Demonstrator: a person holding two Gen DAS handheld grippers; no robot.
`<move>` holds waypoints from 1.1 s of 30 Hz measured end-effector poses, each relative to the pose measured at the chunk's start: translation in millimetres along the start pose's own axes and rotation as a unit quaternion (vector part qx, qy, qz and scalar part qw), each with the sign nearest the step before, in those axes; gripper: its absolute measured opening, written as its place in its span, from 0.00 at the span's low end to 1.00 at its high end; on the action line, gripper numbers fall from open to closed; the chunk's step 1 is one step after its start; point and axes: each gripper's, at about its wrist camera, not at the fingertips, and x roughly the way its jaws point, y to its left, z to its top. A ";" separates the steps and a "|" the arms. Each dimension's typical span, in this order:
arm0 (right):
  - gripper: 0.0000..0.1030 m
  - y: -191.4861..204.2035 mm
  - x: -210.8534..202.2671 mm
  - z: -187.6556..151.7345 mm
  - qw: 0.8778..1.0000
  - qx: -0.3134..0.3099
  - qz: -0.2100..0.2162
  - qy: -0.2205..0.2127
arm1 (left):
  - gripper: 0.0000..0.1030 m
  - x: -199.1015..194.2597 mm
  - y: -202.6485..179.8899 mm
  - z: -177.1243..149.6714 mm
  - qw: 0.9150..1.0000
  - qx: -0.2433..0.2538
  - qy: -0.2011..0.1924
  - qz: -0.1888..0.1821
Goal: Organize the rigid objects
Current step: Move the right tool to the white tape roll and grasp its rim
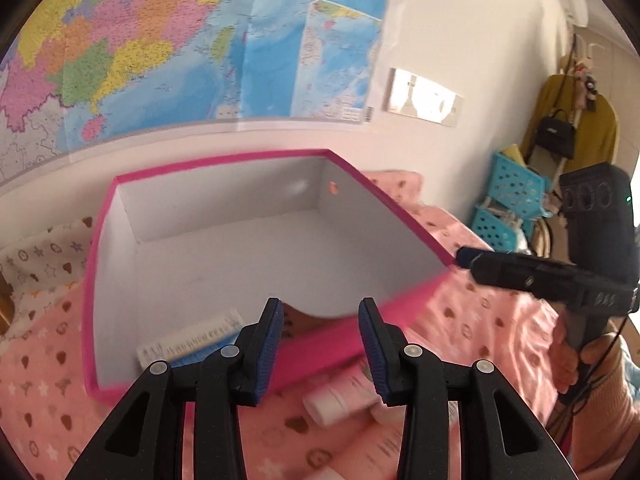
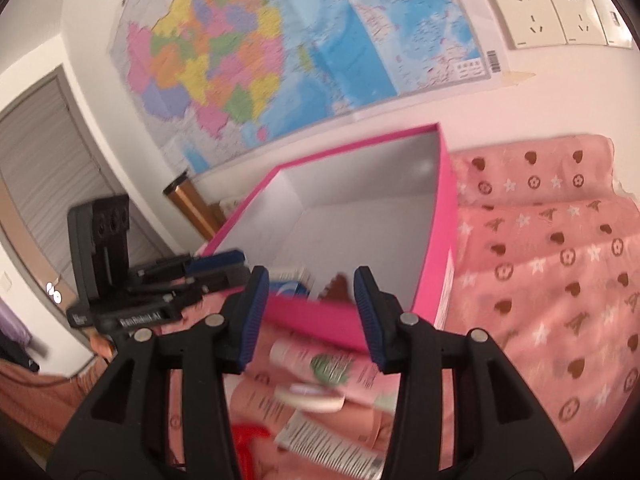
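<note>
A pink box with a white inside stands open on a pink bedspread. It also shows in the right wrist view. A small white-and-blue packet lies in its near left corner. My left gripper is open and empty just above the box's near wall. Pink tubes lie on the bed in front of the box. My right gripper is open and empty above those tubes, by the box's near wall. The right gripper also appears at the right of the left wrist view.
A map hangs on the wall behind the box. Blue plastic baskets stand at the far right. A red item and a printed packet lie near the tubes. Wall sockets sit above the bed.
</note>
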 end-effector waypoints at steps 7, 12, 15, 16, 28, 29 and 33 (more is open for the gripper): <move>0.45 13.2 12.1 -46.7 0.998 -0.025 -0.029 0.057 | 0.41 0.3 -14.2 -30.1 1.000 0.008 0.022 -0.011; 0.45 11.5 16.9 -68.2 0.996 -0.025 -0.042 0.077 | 0.41 6.7 -17.1 -50.3 0.999 -0.002 0.045 -0.023; 0.45 10.2 19.3 -76.1 0.995 -0.029 -0.051 0.085 | 0.41 14.7 -20.6 -61.0 0.997 -0.006 0.064 -0.032; 0.45 9.4 20.6 -78.3 0.994 -0.029 -0.053 0.089 | 0.41 16.5 -22.9 -65.1 0.997 -0.006 0.070 -0.037; 0.45 17.9 44.8 -88.0 0.987 -0.079 -0.097 0.105 | 0.40 31.1 -31.1 -77.3 0.994 -0.004 0.101 -0.046; 0.45 18.1 46.5 -87.2 0.986 -0.081 -0.100 0.104 | 0.39 32.3 -29.8 -77.0 0.994 -0.006 0.102 -0.046; 0.45 16.1 50.3 -85.2 0.986 -0.083 -0.107 0.100 | 0.35 36.5 -25.0 -76.7 0.993 -0.017 0.109 -0.053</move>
